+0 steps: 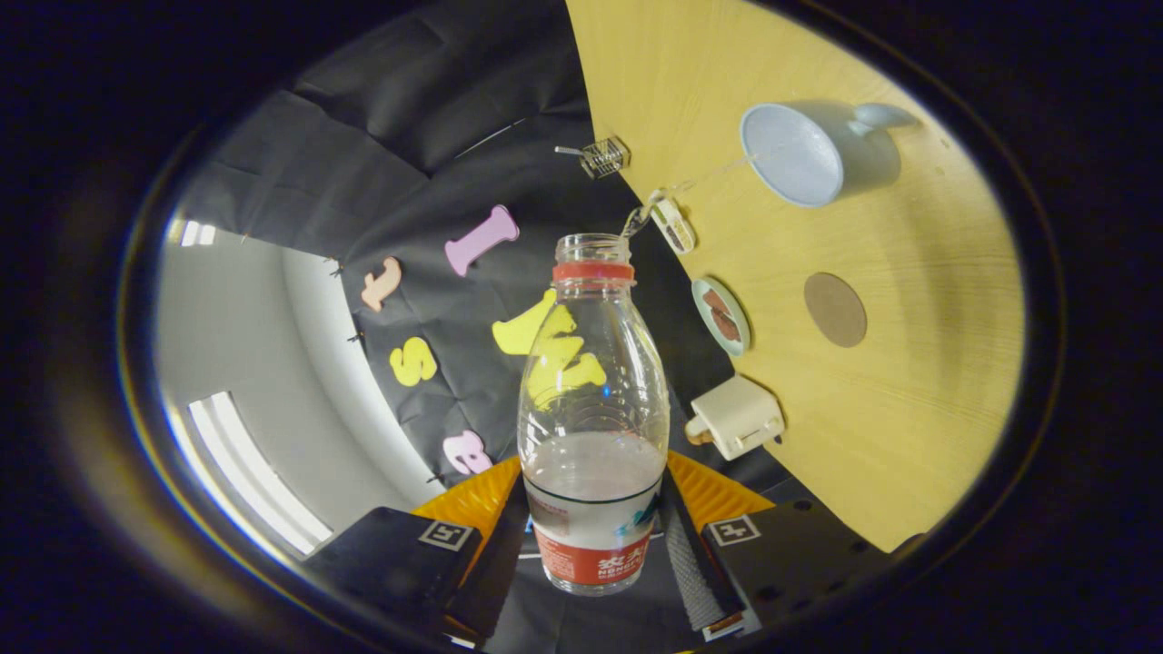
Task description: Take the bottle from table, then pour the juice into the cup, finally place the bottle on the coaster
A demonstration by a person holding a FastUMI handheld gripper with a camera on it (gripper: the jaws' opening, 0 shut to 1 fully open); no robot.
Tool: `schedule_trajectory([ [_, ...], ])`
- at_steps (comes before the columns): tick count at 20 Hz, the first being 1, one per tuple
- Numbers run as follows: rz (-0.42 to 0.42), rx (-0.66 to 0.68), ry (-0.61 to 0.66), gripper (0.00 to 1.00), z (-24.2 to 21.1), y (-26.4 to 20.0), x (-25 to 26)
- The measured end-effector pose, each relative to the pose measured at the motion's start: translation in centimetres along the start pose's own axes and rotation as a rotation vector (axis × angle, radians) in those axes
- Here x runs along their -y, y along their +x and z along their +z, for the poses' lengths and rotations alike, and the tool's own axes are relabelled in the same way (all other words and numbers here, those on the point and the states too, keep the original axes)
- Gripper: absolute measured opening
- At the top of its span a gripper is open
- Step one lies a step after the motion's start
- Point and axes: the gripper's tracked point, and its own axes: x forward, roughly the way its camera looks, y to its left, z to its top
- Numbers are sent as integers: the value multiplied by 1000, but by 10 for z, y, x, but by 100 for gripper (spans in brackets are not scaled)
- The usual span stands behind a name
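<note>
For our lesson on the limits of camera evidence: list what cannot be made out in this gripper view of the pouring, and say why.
- Liquid level in the cup: its inside looks pale and washed out.
- Lower sides of the bottle: covered by the fingers pressing on it.
- The small wire object at the table's far edge: too small to identify.
- What the coaster is made of: distorted by the fisheye.

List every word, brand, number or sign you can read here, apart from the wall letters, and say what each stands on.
Label on the bottle, which the gripper clamps between both fingers: white print on a red band, too small and warped to read.
Square markers on the gripper's body: black-and-white patterns, no words.
Cup and coaster: no text to be seen.
Nothing here reads clearly.
</note>
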Motion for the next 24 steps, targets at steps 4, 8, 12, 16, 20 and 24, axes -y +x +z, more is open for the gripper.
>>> schedule_trajectory([
  [4, 5, -3, 38, 79, -1, 2, -2],
  [8, 7, 0, 70, 79, 0, 1, -1],
  [12, 10, 4, 103, 79, 3, 1, 2],
  [16, 8, 11, 113, 79, 6, 2, 5],
  [20, -6, 27, 127, 79, 14, 2, 14],
  [24, -16, 37, 131, 79, 21, 2, 21],
])
